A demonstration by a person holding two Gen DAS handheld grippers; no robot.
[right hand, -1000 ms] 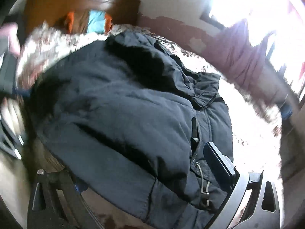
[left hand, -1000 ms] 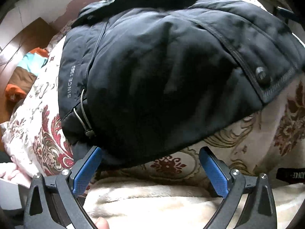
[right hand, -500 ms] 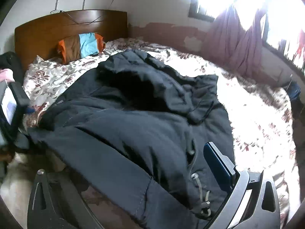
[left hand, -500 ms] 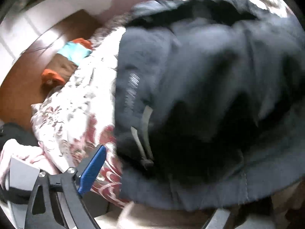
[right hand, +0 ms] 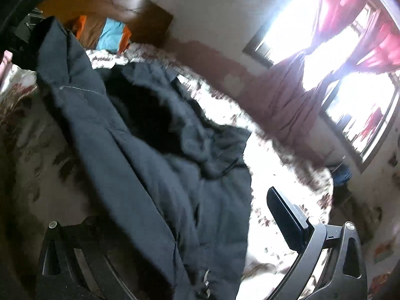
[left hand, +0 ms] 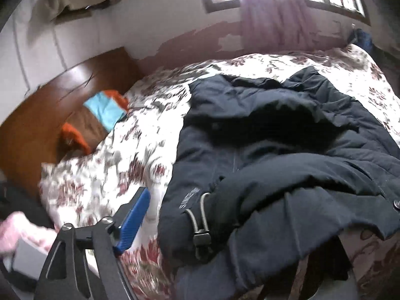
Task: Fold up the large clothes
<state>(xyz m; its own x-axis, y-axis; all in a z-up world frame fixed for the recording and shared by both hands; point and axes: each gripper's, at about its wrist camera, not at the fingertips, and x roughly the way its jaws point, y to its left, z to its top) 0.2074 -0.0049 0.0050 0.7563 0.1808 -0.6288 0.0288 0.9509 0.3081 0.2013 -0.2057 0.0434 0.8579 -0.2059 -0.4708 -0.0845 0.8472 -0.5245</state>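
A large dark navy padded jacket (left hand: 287, 155) with a hood lies on a floral bedspread (left hand: 140, 135). In the left wrist view its hem with a grey drawcord (left hand: 200, 215) hangs over my left gripper (left hand: 220, 245); the left blue finger (left hand: 133, 221) shows, the right finger is hidden under cloth. In the right wrist view the jacket (right hand: 155, 165) drapes from upper left down between the fingers of my right gripper (right hand: 175, 235); its right finger (right hand: 285, 217) stands wide, the left is covered.
A wooden headboard (left hand: 50, 110) with an orange, blue and brown pillow (left hand: 97, 120) stands at the bed's head. A bright window with pink curtains (right hand: 332, 57) is on the far wall. A pink cloth (left hand: 15, 230) lies at the bed's left edge.
Both grippers have risen with the jacket's hem. The near edge is lifted off the bed, and both views tilted up toward the wall and window.
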